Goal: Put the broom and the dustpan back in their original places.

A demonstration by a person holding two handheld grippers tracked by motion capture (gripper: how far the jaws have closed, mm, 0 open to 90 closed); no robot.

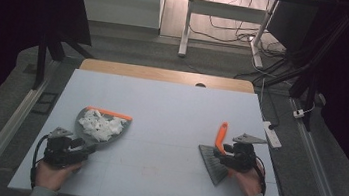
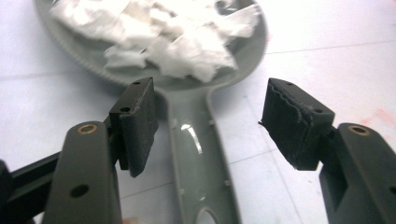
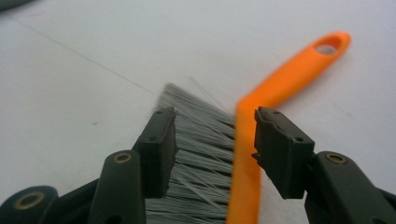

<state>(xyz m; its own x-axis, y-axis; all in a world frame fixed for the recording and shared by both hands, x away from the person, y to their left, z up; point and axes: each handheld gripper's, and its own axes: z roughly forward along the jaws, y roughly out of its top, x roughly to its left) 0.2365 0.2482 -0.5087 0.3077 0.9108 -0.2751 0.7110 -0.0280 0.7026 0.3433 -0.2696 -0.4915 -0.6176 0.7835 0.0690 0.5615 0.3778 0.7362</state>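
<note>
Grey plastic dustpan (image 1: 93, 131) with an orange front edge, resting on the white table (image 1: 160, 111) near its left edge. Piled inside the pan, torn white paper scraps (image 1: 101, 124). Pointing back toward the near left corner, the dustpan's long grey handle (image 2: 198, 158). Around that handle, the left gripper (image 1: 78, 144), held in a hand (image 1: 55, 174) at the near left corner. Wide open, with one black jaw on each side of the handle and a clear gap to both pads in the left gripper view. Not squeezing anything.

Near the right edge of the table, a small hand brush (image 1: 215, 161) with grey bristles (image 3: 201, 158) and a bent orange plastic handle (image 3: 280, 88). Lying flat, with the handle's hole end pointing toward the far edge. Right by the brush, the right gripper (image 1: 228, 157), held in the other hand (image 1: 248, 180) at the near right corner. Also open, jaws apart on either side of the brush, one over the bristles and one just beside the orange handle. No firm grip seen on it.

Well apart, dustpan and brush, with bare white table between them.
</note>
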